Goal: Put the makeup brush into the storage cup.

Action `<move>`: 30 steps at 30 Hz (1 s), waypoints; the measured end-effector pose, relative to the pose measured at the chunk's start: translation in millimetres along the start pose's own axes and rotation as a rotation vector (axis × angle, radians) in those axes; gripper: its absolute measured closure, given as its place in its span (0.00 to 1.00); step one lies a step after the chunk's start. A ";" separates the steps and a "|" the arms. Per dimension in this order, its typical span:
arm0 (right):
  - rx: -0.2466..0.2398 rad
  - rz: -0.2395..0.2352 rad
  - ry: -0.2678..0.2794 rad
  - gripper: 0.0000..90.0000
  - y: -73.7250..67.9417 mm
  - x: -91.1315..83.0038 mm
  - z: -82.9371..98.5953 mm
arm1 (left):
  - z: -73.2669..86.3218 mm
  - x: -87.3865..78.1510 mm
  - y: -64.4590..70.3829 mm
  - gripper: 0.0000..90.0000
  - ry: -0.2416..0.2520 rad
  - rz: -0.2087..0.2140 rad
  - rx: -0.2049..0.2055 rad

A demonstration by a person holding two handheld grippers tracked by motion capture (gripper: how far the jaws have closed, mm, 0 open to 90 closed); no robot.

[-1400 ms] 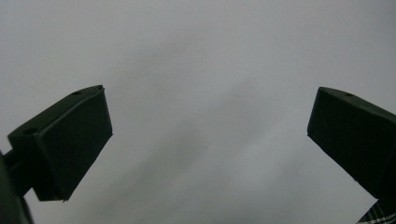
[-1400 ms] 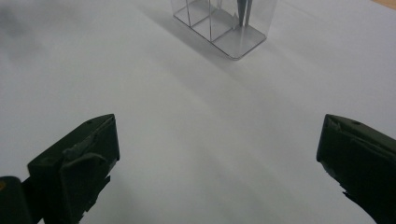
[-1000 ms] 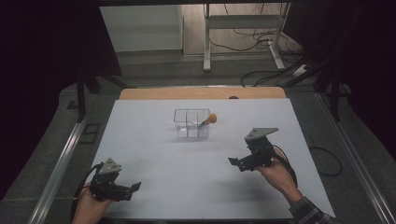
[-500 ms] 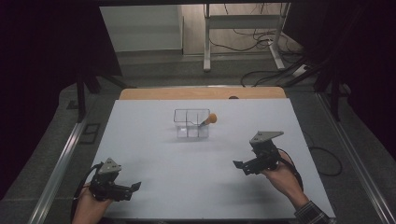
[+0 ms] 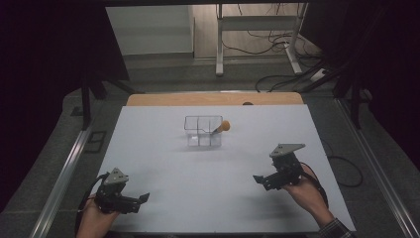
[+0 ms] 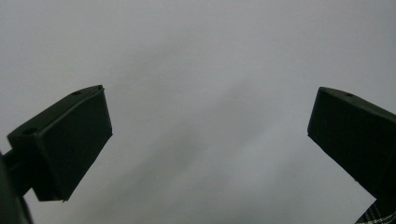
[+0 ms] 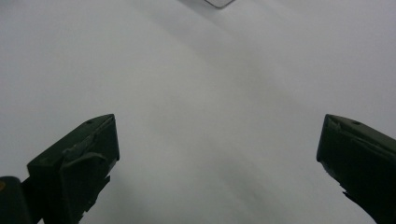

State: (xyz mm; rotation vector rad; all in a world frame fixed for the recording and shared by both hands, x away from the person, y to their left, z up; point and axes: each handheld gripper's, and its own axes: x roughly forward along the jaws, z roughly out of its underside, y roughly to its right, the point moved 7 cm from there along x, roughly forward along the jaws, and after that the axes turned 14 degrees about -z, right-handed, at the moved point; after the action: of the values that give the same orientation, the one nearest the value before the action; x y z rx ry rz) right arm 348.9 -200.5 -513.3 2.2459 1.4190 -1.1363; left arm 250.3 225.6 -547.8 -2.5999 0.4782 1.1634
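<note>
A clear plastic divided box (image 5: 203, 131) stands near the middle of the white table (image 5: 163, 163), toward the back. A tool with an orange round end (image 5: 225, 126) leans out of its right compartment. My left gripper (image 5: 140, 199) rests low at the front left, held by a hand, jaws wide apart over bare table (image 6: 210, 130). My right gripper (image 5: 261, 180) is at the front right, well clear of the box, jaws also wide apart with nothing between them (image 7: 215, 140). A corner of the box (image 7: 218, 3) shows at the top edge of the right gripper view.
A wooden strip (image 5: 213, 99) runs along the table's far edge. Metal rails (image 5: 64, 173) flank both sides. Behind the table are a stand's legs (image 5: 257, 44) and cables on the floor. Dark screens close in left and right.
My right gripper has drawn back toward the front right, away from the box. The left gripper has stayed where it was.
</note>
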 end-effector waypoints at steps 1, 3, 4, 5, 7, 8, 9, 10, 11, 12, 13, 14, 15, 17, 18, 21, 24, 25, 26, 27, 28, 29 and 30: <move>0.004 0.003 -0.002 0.00 0.2 -0.7 1.2 | 0.0 0.0 0.0 0.00 0.000 0.000 0.000; 0.010 0.007 -0.005 0.00 1.0 -2.3 3.3 | 0.0 0.0 0.0 0.00 0.000 0.000 0.000; 0.015 0.008 -0.005 0.00 1.2 -3.0 4.5 | 0.0 0.0 0.0 0.00 0.000 0.000 0.000; 0.016 0.009 -0.007 0.00 1.8 -3.8 5.8 | -0.1 -0.1 0.0 0.00 0.001 0.000 -0.001; 0.030 0.013 -0.015 0.00 3.0 -5.1 9.1 | -0.1 -0.2 0.0 0.00 0.001 0.000 -0.002; 0.032 0.016 -0.018 0.00 3.8 -5.7 10.9 | -0.1 -0.2 0.0 0.00 0.001 0.000 -0.002; 0.036 0.018 -0.020 0.00 4.5 -6.2 12.5 | -0.1 -0.2 0.0 0.00 0.001 0.001 -0.002; 0.039 0.022 -0.024 0.00 5.4 -7.0 14.4 | -0.1 -0.1 0.0 0.00 0.001 0.001 -0.002; 0.046 0.024 -0.024 0.00 5.8 -7.6 15.8 | -0.1 -0.1 -0.1 0.00 0.001 0.002 -0.002; 0.047 0.026 -0.023 0.00 6.4 -8.6 17.2 | -0.2 0.0 -0.3 0.00 0.002 0.003 -0.004; 0.046 0.026 -0.025 0.00 6.9 -9.5 18.5 | -0.2 0.1 -0.3 0.00 0.002 0.003 -0.006; 0.051 0.027 -0.023 0.00 6.8 -10.2 19.6 | -0.3 0.1 -0.4 0.00 0.002 0.003 -0.007; 0.049 0.030 -0.024 0.00 7.3 -10.8 20.4 | -0.2 0.1 -0.5 0.00 0.002 0.003 -0.007; 0.052 0.034 -0.030 0.00 7.8 -12.2 23.3 | -0.2 0.1 -0.4 0.00 0.002 0.003 -0.007; 0.056 0.035 -0.032 0.00 7.5 -12.4 24.5 | -0.2 0.0 -0.4 0.00 0.002 0.003 -0.007; 0.054 0.042 -0.042 0.00 6.9 -13.4 28.0 | -0.1 0.0 -0.5 0.00 0.002 0.004 -0.007; 0.056 0.046 -0.043 0.00 5.7 -15.3 30.5 | -0.2 0.1 -0.4 0.00 0.001 0.003 -0.007; 0.053 0.047 -0.041 0.00 5.6 -16.3 31.3 | -0.2 0.1 -0.3 0.00 0.001 0.003 -0.006; 0.054 0.046 -0.039 0.00 5.1 -16.9 32.0 | -0.1 0.0 -0.2 0.00 0.001 0.003 -0.004; 0.057 0.045 -0.038 0.00 4.7 -17.6 32.8 | -0.1 0.0 -0.1 0.00 0.001 0.003 -0.003; 0.058 0.044 -0.036 0.00 4.5 -18.0 33.5 | -0.1 0.0 -0.3 0.00 0.001 0.003 -0.004; 0.060 0.044 -0.038 0.00 4.1 -18.3 34.6 | -0.2 0.2 -0.4 0.00 0.001 0.004 -0.007; 0.062 0.044 -0.040 0.00 3.9 -18.7 35.6 | -0.1 0.2 -0.6 0.00 0.000 0.004 -0.007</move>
State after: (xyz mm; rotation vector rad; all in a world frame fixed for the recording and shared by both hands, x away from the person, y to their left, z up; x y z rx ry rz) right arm 331.1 -235.0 -524.1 2.2709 1.3303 -1.2195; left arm 250.8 226.1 -547.8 -2.6063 0.4803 1.1689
